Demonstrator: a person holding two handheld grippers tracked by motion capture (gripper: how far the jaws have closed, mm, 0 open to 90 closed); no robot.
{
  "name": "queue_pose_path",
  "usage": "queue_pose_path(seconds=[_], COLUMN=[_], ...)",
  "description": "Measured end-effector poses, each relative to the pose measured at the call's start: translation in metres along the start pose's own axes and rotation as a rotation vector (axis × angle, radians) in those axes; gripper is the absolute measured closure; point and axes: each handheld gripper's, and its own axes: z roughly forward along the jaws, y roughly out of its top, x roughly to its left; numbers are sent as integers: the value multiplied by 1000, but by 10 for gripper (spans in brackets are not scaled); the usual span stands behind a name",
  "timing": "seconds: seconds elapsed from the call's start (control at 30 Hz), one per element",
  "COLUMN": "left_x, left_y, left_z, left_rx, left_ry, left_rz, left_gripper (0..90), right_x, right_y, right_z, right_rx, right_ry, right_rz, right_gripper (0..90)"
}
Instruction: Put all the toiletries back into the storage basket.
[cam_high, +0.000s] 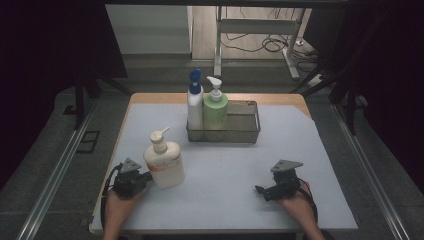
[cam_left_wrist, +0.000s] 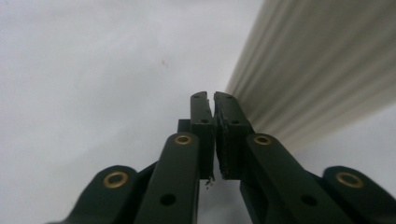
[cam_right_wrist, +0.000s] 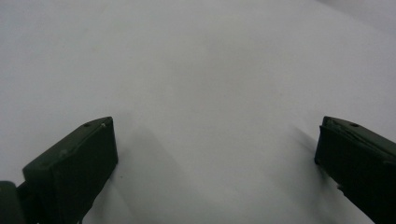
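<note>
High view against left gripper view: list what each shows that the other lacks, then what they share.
High view alone: the mesh basket holding the blue-capped bottle and green bottle, plus the right gripper with jaws apart. Left gripper view alone: the left gripper with jaws pressed together on nothing, close up. Both share the white mat and the cream pump bottle beside that gripper.

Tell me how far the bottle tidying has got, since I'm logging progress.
Done: the blue-capped bottle and green bottle stand in the wire basket. In hand: nothing is gripped; the left gripper is shut, empty, right beside the cream bottle, and the right gripper rests open on the table. Left, probably: the cream bottle, outside the basket.
</note>
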Motion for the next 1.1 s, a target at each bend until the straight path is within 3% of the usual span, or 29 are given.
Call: queue_pose_path(seconds=[0.17,0.3,0.4,0.9,1.1], left_x=[2,-1,-4,-40,-53], left_y=[4,2,2,3,1], left_z=[2,2,2,9,10], left_rx=[-9,-9,-3,37,42], left_ry=[-5,-42,-46,-112,-132], left_rz=[10,11,24,100,106], left_gripper=[860,876,880,880,880], right_x=[0,0,0,0,0], right_y=[0,0,0,0,0], right_z=[0,0,0,0,0], right_rx=[0,0,-1,-1,-1], right_ry=[0,1,0,0,0], right_rz=[0,1,-1,-1,-1], right_gripper=[0,0,0,0,0])
